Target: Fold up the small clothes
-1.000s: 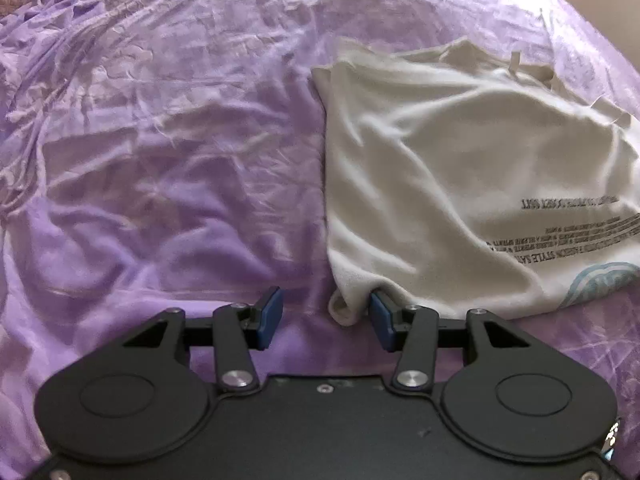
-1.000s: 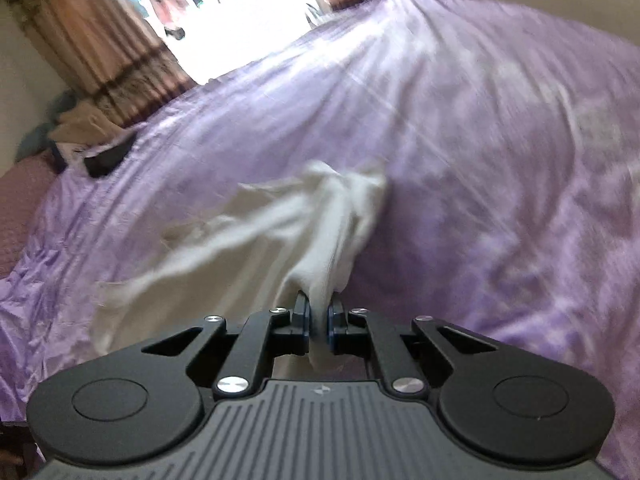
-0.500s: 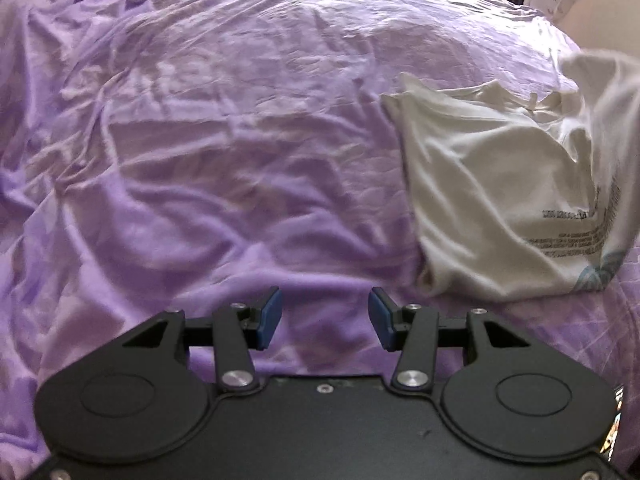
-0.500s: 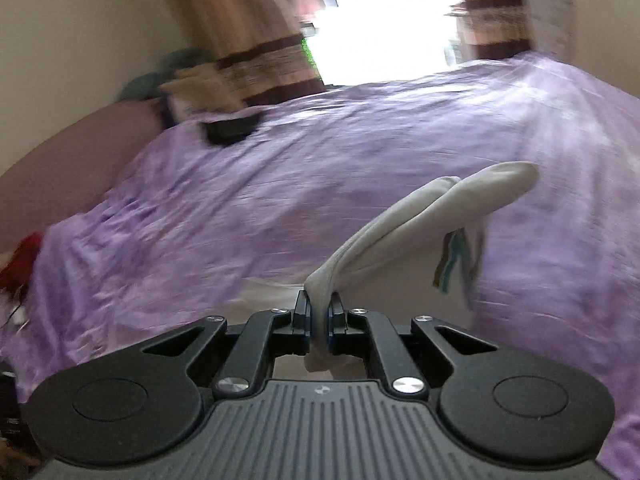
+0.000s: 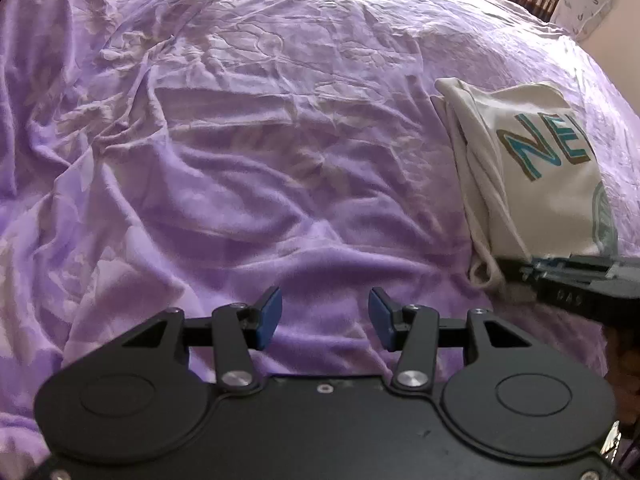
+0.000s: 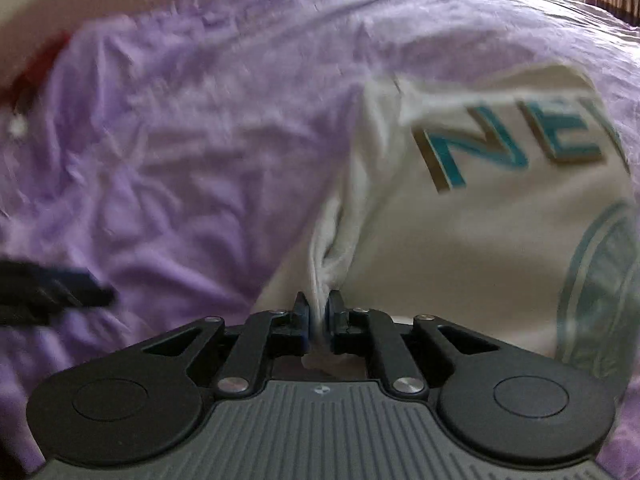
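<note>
**Corner laid down, grip letting go**

I have the cream T-shirt [image 6: 480, 248] doubled over on the purple bedsheet [image 5: 240, 160], printed side up, with the teal "NE" lettering showing. In my left wrist view it lies at about three o'clock, a narrow folded slab whose layered edges run down its left side. I judge that the fold has just been laid flat and that this corner has reached its place.

My right gripper [image 6: 318, 322] sits at the shirt's near edge, at six o'clock in its own view. A pinched ridge of cream cloth runs up from between its blue pads [image 6: 303, 320]. The jaws are nearly together but are opening, and the cloth is not yet free: it sits bunched in the narrow gap and touches both pads. That hold kept the corner from slipping while the layer went over, and I think easing off here lets the cloth settle without dragging the fold askew.

My left gripper [image 5: 325, 316] hangs over bare sheet, well apart from the shirt, its fingers spread about halfway with nothing between them. It holds nothing and touches nothing, which suits a hand waiting for the next edge.
</note>
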The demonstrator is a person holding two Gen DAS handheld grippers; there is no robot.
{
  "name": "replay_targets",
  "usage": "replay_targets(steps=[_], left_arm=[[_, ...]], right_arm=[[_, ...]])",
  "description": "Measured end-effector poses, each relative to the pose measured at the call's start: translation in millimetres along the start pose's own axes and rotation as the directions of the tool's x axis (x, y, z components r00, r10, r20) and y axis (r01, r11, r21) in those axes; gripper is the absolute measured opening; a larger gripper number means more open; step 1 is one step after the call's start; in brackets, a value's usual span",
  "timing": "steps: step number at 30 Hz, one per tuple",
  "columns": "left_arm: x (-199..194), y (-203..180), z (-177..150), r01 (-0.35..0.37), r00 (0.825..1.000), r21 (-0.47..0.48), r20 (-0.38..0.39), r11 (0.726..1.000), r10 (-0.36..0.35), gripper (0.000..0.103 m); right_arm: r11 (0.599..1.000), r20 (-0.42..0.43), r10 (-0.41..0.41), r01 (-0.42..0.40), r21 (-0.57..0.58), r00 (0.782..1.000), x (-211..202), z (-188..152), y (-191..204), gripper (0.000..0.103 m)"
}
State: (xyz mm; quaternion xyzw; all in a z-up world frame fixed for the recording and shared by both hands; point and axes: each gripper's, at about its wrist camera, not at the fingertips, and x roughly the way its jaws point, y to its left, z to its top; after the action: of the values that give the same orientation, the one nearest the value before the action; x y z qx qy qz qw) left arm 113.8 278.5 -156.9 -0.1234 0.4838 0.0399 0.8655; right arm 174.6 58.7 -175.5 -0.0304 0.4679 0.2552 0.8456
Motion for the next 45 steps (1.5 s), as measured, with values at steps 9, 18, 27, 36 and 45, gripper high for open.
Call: replay_targets(steps=[9,18,27,36,45], left_arm=[[6,-12,7,0.019,1.0,0.027,-0.005,0.999,-0.019,0.05],[10,-13,7,0.021,1.0,0.019,-0.023,1.0,-0.021,0.05],[11,-12,7,0.023,0.999,0.026,-0.03,0.999,-0.022,0.05],[12,-14,8,0.029,0.999,0.017,-0.023,0.999,-0.028,0.05],[9,-54,33,0.098,0.995,0.034,0.023,0.995,-0.099,0.05]], right_arm=[[0.993,-0.032,0.114,-0.114,-0.008,0.993,-17,12,-5,0.039],[0.989,0.072,0.147,-0.148,0.004,0.987,-52,24,-17,0.045],[0.986,-0.035,0.09,-0.084,0.146,0.995,-1,4,-32,0.039],[0.978,-0.061,0.114,-0.101,0.18,0.992,-3,3,-32,0.039],[0.924,0.111,0.269,-0.289,0.25,0.957,-51,9,-96,0.039]])
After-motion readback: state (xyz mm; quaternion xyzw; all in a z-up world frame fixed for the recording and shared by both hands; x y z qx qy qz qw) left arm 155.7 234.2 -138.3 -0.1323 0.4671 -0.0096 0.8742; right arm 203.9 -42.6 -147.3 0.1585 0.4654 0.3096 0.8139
